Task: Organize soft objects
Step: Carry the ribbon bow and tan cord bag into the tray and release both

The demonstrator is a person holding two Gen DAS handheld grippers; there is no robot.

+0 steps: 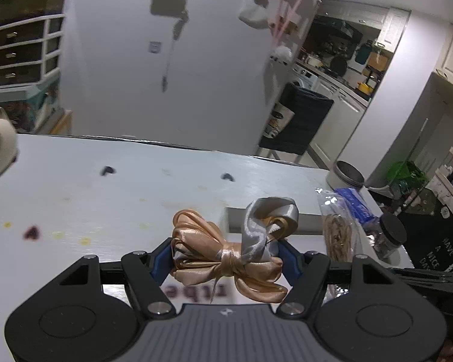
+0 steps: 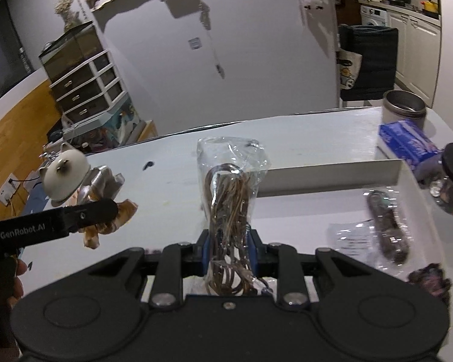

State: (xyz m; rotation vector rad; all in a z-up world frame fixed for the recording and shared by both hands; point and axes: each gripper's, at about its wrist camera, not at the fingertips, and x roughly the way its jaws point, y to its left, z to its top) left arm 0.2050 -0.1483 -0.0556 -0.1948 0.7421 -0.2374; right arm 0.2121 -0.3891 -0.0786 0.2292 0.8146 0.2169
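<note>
Left hand-held gripper (image 1: 225,261) pinches glossy satin ribbon bow (image 1: 226,253) — right hand-held gripper (image 2: 229,255) clamps crinkly cellophane packet (image 2: 231,199).

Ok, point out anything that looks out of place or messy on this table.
Mainly stains: yellowish spots and a dark red smear mark the white table near its left side. In the white box, a clear packet lies crooked. Nothing looks spilled or broken.

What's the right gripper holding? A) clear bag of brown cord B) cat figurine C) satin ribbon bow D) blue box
A: in the right wrist view the right gripper is shut on the bag of cord, which stands up between its fingers; the ribbon bow is in the left gripper.
</note>
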